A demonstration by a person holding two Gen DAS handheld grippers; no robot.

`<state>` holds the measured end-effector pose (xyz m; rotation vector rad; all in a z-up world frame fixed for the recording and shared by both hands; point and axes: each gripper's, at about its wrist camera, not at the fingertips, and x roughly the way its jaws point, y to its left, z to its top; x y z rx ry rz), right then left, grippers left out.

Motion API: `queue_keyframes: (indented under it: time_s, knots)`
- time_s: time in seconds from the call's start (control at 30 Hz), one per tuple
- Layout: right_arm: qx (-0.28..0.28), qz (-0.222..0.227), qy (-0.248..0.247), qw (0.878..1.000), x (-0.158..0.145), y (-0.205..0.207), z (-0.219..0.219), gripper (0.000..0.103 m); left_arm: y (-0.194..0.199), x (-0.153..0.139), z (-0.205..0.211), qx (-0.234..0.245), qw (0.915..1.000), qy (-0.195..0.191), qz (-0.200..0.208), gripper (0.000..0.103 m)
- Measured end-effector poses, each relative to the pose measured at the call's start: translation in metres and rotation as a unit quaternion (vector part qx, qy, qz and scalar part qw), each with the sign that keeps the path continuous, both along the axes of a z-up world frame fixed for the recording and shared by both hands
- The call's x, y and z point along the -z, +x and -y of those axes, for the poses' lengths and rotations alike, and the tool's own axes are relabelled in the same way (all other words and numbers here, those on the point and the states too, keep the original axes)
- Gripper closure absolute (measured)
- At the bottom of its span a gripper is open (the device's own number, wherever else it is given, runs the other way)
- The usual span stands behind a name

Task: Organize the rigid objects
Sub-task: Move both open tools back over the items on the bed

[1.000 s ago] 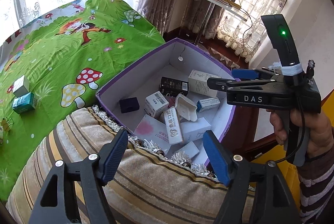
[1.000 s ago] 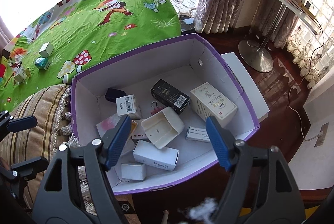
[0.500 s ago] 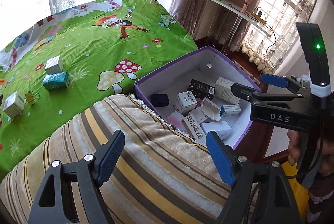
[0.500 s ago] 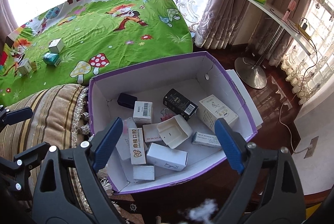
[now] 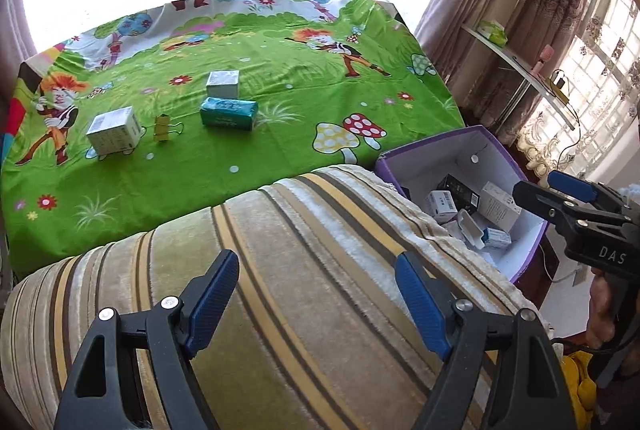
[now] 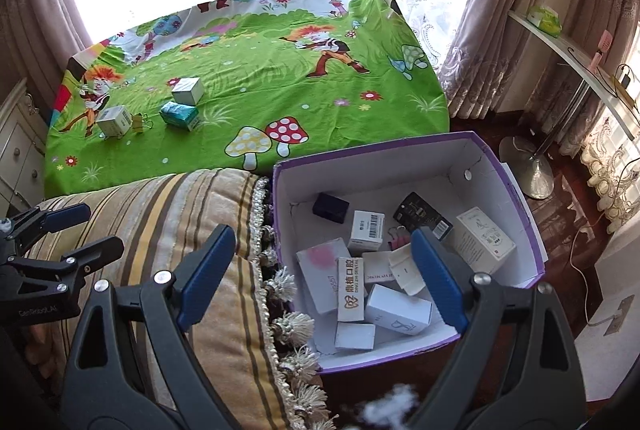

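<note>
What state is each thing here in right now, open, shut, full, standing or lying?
Left gripper: open, nothing between its fingers.
Right gripper: open, holding nothing.
Purple box: lidless, partly filled with small cartons.
White tray: in the box, open side up.
Teal packet: lying flat on the green cloth.
Yellow clip: lying on the cloth, beside a white carton.

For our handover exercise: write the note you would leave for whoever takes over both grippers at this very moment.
Left gripper: open, empty, over the striped cushion.
Right gripper: open, empty, above the purple box.
Done: many small cartons already lie in the box.
Left: four things on the green sheet: grey-topped box, teal packet, white carton, yellow binder clip. Move them into the box.
</note>
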<state>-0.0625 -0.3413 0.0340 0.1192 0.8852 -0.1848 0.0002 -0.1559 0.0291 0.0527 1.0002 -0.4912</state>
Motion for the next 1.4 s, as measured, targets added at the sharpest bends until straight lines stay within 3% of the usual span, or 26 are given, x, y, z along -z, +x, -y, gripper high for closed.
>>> queue_keyframes:
  time_s: [0.2, 0.5, 0.73, 1.03, 1.4]
  knots:
    - [-0.036, -0.002, 0.001, 0.999, 0.0, 0.011, -0.031, 0.012, 0.003, 0.006, -0.052, -0.049, 0.9976, -0.043, -0.023, 0.022]
    - [-0.092, -0.008, 0.014, 0.996, 0.003, 0.026, -0.065, 0.012, 0.003, 0.01, -0.102, -0.117, 0.9915, -0.053, -0.016, 0.022]
    - [-0.123, -0.005, 0.004, 0.992, 0.005, 0.042, -0.087, 0.012, 0.002, 0.008, -0.109, -0.112, 0.9921, -0.055, -0.006, 0.022]
    - [-0.147, -0.015, 0.035, 0.988, 0.007, 0.082, -0.106, 0.012, 0.02, 0.004, -0.13, -0.125, 0.9895, -0.072, -0.015, 0.022]
    - [-0.155, -0.039, 0.046, 0.986, 0.017, 0.127, -0.128, 0.012, 0.056, 0.006, -0.133, -0.117, 0.9923, -0.037, -0.017, 0.022]
